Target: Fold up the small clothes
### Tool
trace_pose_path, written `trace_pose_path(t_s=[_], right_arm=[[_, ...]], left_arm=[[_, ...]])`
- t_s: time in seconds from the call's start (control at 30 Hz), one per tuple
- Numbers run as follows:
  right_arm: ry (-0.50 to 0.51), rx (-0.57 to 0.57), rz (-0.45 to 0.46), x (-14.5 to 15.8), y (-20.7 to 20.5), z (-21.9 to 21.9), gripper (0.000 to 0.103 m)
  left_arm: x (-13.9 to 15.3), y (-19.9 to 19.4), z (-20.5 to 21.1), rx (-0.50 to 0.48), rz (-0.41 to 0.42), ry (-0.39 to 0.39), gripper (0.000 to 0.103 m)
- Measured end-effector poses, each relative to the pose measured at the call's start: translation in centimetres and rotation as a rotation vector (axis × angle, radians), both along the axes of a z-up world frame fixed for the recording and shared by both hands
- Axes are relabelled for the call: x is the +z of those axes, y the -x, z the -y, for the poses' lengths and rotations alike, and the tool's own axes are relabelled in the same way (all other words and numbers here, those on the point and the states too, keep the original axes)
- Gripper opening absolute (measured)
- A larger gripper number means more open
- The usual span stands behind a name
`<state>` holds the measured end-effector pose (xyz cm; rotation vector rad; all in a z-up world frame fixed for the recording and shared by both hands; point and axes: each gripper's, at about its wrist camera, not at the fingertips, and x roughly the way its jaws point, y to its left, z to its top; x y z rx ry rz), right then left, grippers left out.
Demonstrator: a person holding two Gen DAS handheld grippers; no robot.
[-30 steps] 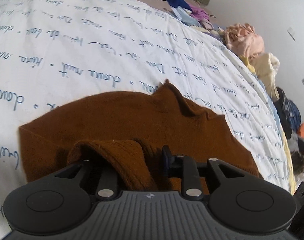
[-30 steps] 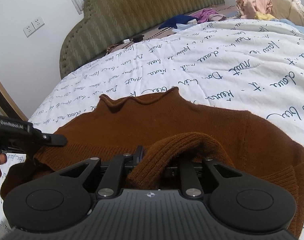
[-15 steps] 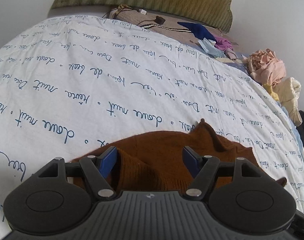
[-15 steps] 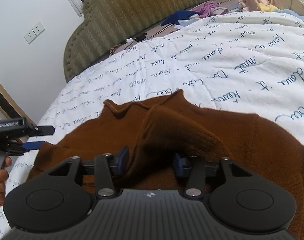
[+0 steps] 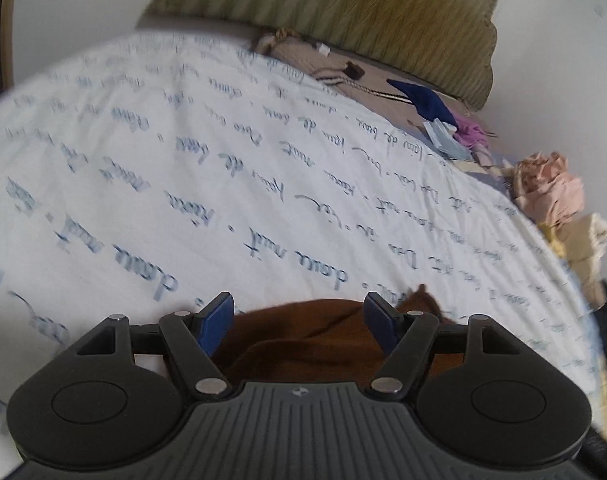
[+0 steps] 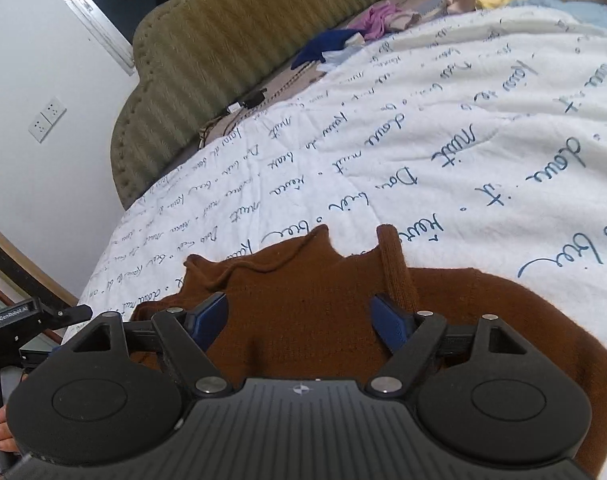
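**Right wrist view: brown sweater lies flat on a script-printed quilt, both sets of jaws apart**

Right wrist view shows the bed covered by a white quilt (image 6: 483,152) printed all over with blue handwritten script; most of it is upside down and too loose to read surely, though words such as "nuit" and "bee" seem to recur. Behind it stands an olive ribbed headboard (image 6: 223,60) against a white wall with a double socket (image 6: 47,119).

On the near part of the quilt lies the brown sweater (image 6: 311,320), spread flat with its rolled collar toward the headboard and one sleeve (image 6: 395,268) laid upward across the body. The right gripper (image 6: 299,322) hovers over it; its jaws are opening, blue pads wide apart, nothing pinched between them, the knit showing below the gap.

At the left edge the left gripper (image 6: 35,320) appears from the side, bearing a small white label that reads "GenRobot.AI". A hand (image 6: 1,432) holds its grip below.

From the left wrist view, the left gripper (image 5: 299,322) has its jaws apart too, clear of the cloth, with only the sweater's (image 5: 303,344) near edge visible between and under them.

Along the far side of the bed sit loose clothes: a pink and cream pile (image 5: 551,188), a navy garment (image 5: 423,100) and a purple one (image 5: 469,132). A dark cable with a small plug (image 6: 255,98) lies near the headboard.
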<state>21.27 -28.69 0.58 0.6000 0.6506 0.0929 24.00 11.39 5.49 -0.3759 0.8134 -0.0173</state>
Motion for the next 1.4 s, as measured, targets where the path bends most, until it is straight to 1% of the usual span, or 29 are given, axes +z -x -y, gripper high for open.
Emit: trace_pose_path(t_s=[0.07, 0.1, 0.13, 0.2, 0.23, 0.27, 0.3, 0.33, 0.43, 0.5, 0.53, 0.57, 0.6, 0.63, 0.67, 0.7, 0.73, 0.77, 0.8, 0.83, 0.87, 0.97, 1.03, 1.1, 1.17, 1.27, 1.3, 1.33, 1.4], right_arm=[[0.037, 0.021, 0.025, 0.6, 0.7, -0.8, 0.078], [0.062, 0.038, 0.034, 0.9, 1.0, -1.3, 0.078], [0.092, 0.059, 0.039, 1.1, 1.2, -1.9, 0.080], [0.155, 0.109, 0.035, 1.2, 1.3, -3.2, 0.086], [0.191, 0.128, 0.029, 1.1, 1.4, -3.8, 0.088], [0.234, 0.132, 0.017, 0.9, 1.3, -4.4, 0.088], [0.271, 0.123, 0.002, 0.8, 1.4, -4.8, 0.088], [0.298, 0.112, -0.012, 0.7, 1.5, -5.2, 0.088], [0.302, 0.152, -0.004, 0.5, 2.2, -5.9, 0.090], [0.312, 0.173, -0.002, 0.4, 2.5, -6.5, 0.091], [0.325, 0.180, -0.002, 0.3, 2.6, -7.0, 0.092], [0.337, 0.188, -0.003, 0.1, 2.7, -7.3, 0.093], [0.348, 0.195, -0.005, 0.1, 2.7, -7.6, 0.093], [0.360, 0.198, -0.008, -0.2, 2.6, -7.9, 0.094], [0.373, 0.195, -0.012, -0.4, 2.6, -8.1, 0.095], [0.387, 0.187, -0.018, -0.5, 2.5, -8.1, 0.095], [0.400, 0.179, -0.024, -0.7, 2.5, -8.1, 0.096], [0.412, 0.171, -0.028, -0.7, 2.6, -8.0, 0.096], [0.419, 0.165, -0.029, -0.7, 2.8, -7.9, 0.096], [0.423, 0.159, -0.029, -0.6, 3.0, -7.8, 0.096], [0.422, 0.155, -0.023, -0.3, 3.4, -7.7, 0.097], [0.408, 0.135, 0.008, 0.3, 4.9, -7.2, 0.098], [0.392, 0.127, 0.032, 0.7, 6.3, -6.7, 0.098], [0.382, 0.125, 0.055, 1.1, 8.1, -6.2, 0.098], [0.384, 0.112, 0.075, 1.3, 10.1, -5.4, 0.098], [0.381, 0.070, 0.080, 1.4, 12.7, -3.9, 0.097], [0.375, 0.058, 0.078, 1.3, 13.5, -3.4, 0.096], [0.367, 0.046, 0.073, 1.3, 14.3, -2.9, 0.092], [0.349, 0.019, 0.068, 1.2, 15.7, -2.0, 0.087]], left_arm=[[0.5, 0.9, 0.8, -0.026, 0.032, -0.070, 0.071], [0.7, 1.3, 1.5, -0.047, 0.047, -0.118, 0.072], [0.8, 1.7, 2.3, -0.067, 0.061, -0.169, 0.072], [0.8, 2.2, 3.9, -0.102, 0.087, -0.292, 0.072], [0.7, 2.4, 4.4, -0.104, 0.093, -0.342, 0.072], [0.6, 2.7, 4.7, -0.107, 0.104, -0.375, 0.072], [0.6, 3.1, 4.9, -0.127, 0.118, -0.391, 0.072], [0.6, 3.5, 5.0, -0.161, 0.132, -0.391, 0.072], [0.5, 4.7, 5.5, -0.285, 0.154, -0.388, 0.072], [0.0, 4.9, 6.1, -0.371, 0.144, -0.427, 0.072], [-0.5, 4.9, 6.5, -0.383, 0.136, -0.463, 0.072], [-1.0, 4.7, 6.9, -0.367, 0.123, -0.515, 0.072], [-1.5, 4.0, 7.2, -0.325, 0.100, -0.575, 0.072], [-1.8, 3.4, 7.1, -0.274, 0.073, -0.608, 0.072], [-2.0, 2.5, 6.6, -0.207, 0.037, -0.616, 0.072], [-2.1, 1.8, 5.8, -0.136, 0.000, -0.597, 0.072], [-1.9, 1.3, 4.7, -0.077, -0.028, -0.554, 0.072], [-1.7, 1.1, 3.7, -0.051, -0.037, -0.500, 0.072], [-1.5, 1.3, 3.0, -0.047, -0.040, -0.451, 0.072], [-1.3, 1.6, 2.5, -0.057, -0.043, -0.421, 0.072], [-1.2, 2.0, 2.4, -0.073, -0.046, -0.417, 0.072], [-1.2, 3.6, 2.6, -0.121, -0.046, -0.475, 0.072], [-1.1, 5.4, 2.3, -0.173, -0.027, -0.471, 0.072], [-1.1, 6.9, 1.5, -0.216, -0.025, -0.438, 0.072], [-1.2, 8.4, 0.3, -0.247, -0.021, -0.388, 0.072], [-1.3, 10.8, -1.1, -0.280, -0.022, -0.333, 0.071], [-1.4, 11.4, -1.4, -0.292, -0.018, -0.319, 0.067], [-1.4, 11.9, -1.4, -0.309, -0.016, -0.306, 0.063], [-1.8, 12.6, -1.4, -0.342, -0.024, -0.283, 0.048]])
